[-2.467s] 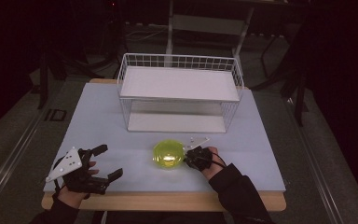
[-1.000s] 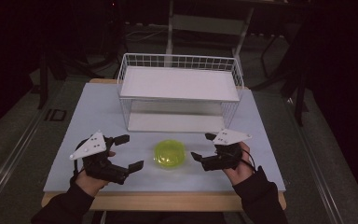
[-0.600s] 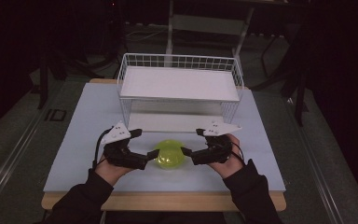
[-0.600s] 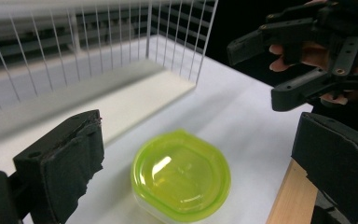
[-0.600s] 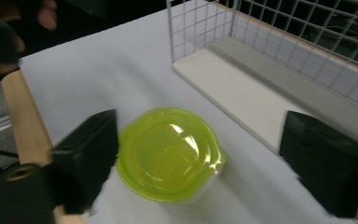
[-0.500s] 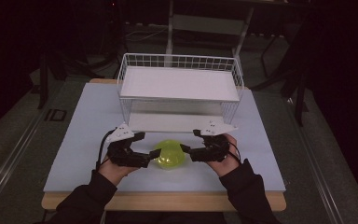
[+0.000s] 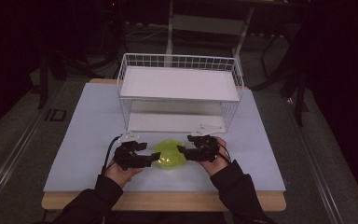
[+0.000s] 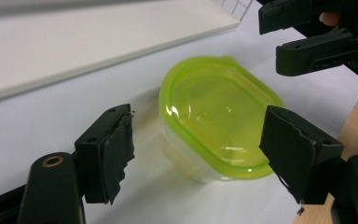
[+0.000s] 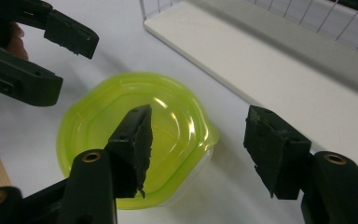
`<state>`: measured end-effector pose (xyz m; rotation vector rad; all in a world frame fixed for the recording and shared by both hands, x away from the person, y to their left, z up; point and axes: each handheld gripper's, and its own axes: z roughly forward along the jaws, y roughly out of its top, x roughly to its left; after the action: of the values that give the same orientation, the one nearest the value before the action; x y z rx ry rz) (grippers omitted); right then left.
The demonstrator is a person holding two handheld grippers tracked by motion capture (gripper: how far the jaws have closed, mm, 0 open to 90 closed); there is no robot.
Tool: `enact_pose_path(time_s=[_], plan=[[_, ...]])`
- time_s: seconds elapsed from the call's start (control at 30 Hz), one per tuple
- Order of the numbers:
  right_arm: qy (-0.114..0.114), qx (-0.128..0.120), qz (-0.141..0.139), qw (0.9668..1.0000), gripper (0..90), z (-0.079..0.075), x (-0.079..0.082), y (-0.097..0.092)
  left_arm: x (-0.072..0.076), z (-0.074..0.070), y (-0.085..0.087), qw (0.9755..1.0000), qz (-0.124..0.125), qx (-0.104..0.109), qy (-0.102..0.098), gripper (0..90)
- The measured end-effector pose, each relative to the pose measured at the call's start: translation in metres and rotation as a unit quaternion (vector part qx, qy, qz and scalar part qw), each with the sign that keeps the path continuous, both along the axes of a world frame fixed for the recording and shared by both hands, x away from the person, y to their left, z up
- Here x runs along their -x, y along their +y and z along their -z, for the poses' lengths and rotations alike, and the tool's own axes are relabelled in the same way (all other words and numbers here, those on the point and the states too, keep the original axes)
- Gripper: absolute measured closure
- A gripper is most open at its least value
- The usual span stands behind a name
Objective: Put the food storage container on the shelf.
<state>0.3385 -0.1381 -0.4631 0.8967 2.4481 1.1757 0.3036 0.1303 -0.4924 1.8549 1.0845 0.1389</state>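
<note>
A clear plastic container with a yellow-green lid (image 7: 168, 155) (image 8: 214, 126) (image 9: 130, 135) sits on the white table near its front edge. My left gripper (image 7: 153, 156) (image 8: 200, 158) is open at the container's left side, its jaws spread wider than the lid. My right gripper (image 7: 182, 150) (image 9: 196, 144) is open at the container's right side, one jaw over the lid and the other off toward the rack. Neither touches the container as far as I can see. Each gripper view also shows the other gripper beyond the lid.
A white wire rack (image 7: 179, 88) with a white shelf on top and a white base board (image 9: 270, 60) stands just behind the container. The table's wooden front edge (image 7: 163, 201) runs close below the hands.
Both grippers have moved inward from the table's sides and now flank the container. The right gripper had let go of the container's side and drawn away from it before that.
</note>
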Motion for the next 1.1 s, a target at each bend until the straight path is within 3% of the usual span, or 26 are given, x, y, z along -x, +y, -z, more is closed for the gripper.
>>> enact_pose_path(time_s=[0.3,0.43,0.57,0.7,0.77,0.83,0.9,1.0,1.1], plan=[[0.03,0.017,0.001,0.9994,42.1,0.02,-0.002,0.001,-0.001,0.013,0.003,0.9987,0.012,0.017,0.046,41.0],[0.04,0.022,-0.002,0.999,49.0,0.023,-0.002,-0.001,-0.002,0.015,0.002,0.9983,0.015,0.026,0.05,46.2],[0.058,0.01,0.002,0.9983,50.2,0.024,-0.003,-0.004,-0.001,0.013,0.002,0.9984,0.019,0.028,0.045,54.5],[0.074,0.003,0.01,0.9972,56.7,0.023,-0.004,-0.003,-0.001,0.014,0.004,0.9976,0.017,0.04,0.055,60.0],[0.098,-0.012,0.015,0.995,59.3,0.023,-0.005,-0.004,-0.001,0.013,0.005,0.9973,0.017,0.04,0.06,62.2],[0.104,-0.016,0.019,0.9943,59.3,0.024,-0.006,-0.004,-0.002,0.013,0.005,0.9971,0.017,0.04,0.063,62.2],[0.115,-0.019,0.027,0.9928,56.4,0.024,-0.008,-0.005,-0.004,0.014,0.005,0.9956,0.012,0.049,0.079,58.6],[0.141,-0.025,0.044,0.9887,52.8,0.024,-0.012,-0.007,-0.005,0.015,0.004,0.9952,0.008,0.053,0.083,57.5],[0.161,-0.034,0.043,0.9854,59.4,0.024,-0.015,-0.008,-0.008,0.015,0.005,0.9946,0.006,0.055,0.088,58.0]])
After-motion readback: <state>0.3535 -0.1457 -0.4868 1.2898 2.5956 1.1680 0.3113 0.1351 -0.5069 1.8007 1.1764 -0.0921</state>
